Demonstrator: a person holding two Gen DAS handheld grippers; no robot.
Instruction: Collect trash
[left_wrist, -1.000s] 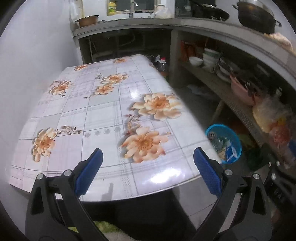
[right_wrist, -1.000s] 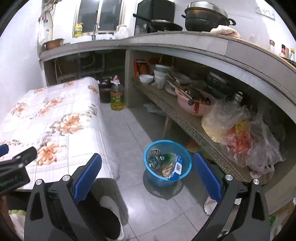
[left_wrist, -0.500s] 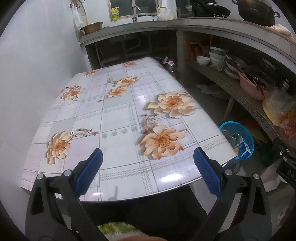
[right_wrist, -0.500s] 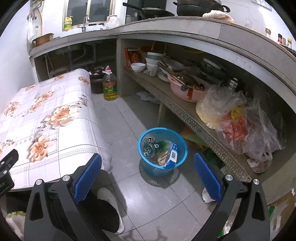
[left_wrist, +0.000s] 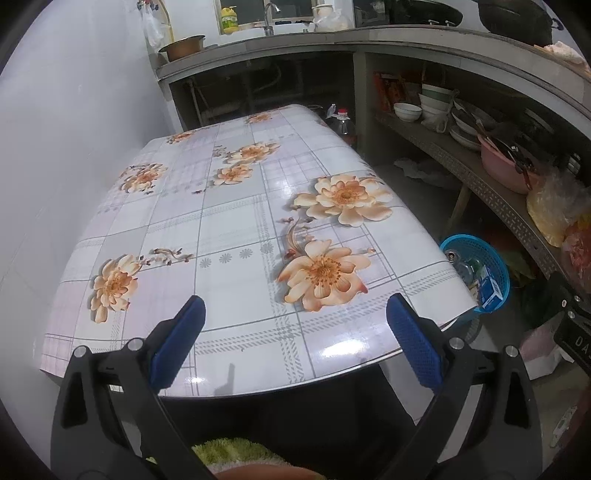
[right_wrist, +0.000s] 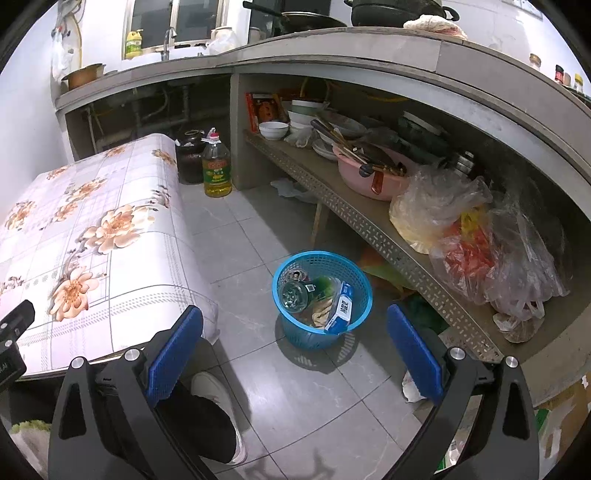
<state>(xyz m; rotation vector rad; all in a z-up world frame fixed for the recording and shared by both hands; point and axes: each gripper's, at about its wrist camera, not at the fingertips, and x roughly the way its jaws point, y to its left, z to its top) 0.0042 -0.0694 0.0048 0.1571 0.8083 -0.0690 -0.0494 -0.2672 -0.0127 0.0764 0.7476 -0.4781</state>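
Cramped kitchen, concrete counter (right_wrist: 332, 48) wrapping round the back and right, low shelf (right_wrist: 354, 218) under it loaded with bowls, pink basin (right_wrist: 373, 177) and plastic bags (right_wrist: 476, 240). Left side: floral-cloth table (left_wrist: 229, 229), bare of any trash in either view. Left gripper (left_wrist: 295, 336) held above the table's near edge, jaws spread wide, nothing between the blue pads (left_wrist: 181, 339). Further right, on the tiled floor (right_wrist: 258, 240) between table and shelf: blue trash basket (right_wrist: 321, 295), already holding a can, a clear bottle, a blue-and-white carton and some wrappers. Right gripper (right_wrist: 295, 350) hovering over the floor in front of the basket, jaws likewise wide apart and empty. Step in hand, as a judgement: collection mostly done or between pickups, scanning for leftovers. Next move likely calls for finding remaining scraps: crumpled white paper (right_wrist: 291, 190) on the floor by the shelf leg, another pale scrap (right_wrist: 410, 387) just beside the right gripper's right finger; would need a low reach and a pinch on thin, flattened stuff, easy to miss. View differences: left wrist shows the whole tabletop and only a slice of the basket (left_wrist: 480, 269) past the table corner; right wrist shows the basket contents in full, oil bottle (right_wrist: 217, 168) and dark jar (right_wrist: 190, 157) at the table's far end, a shoe (right_wrist: 218, 406) below, plus a corner of the left gripper at its left edge. Whether anything lies under the table cannot be told.
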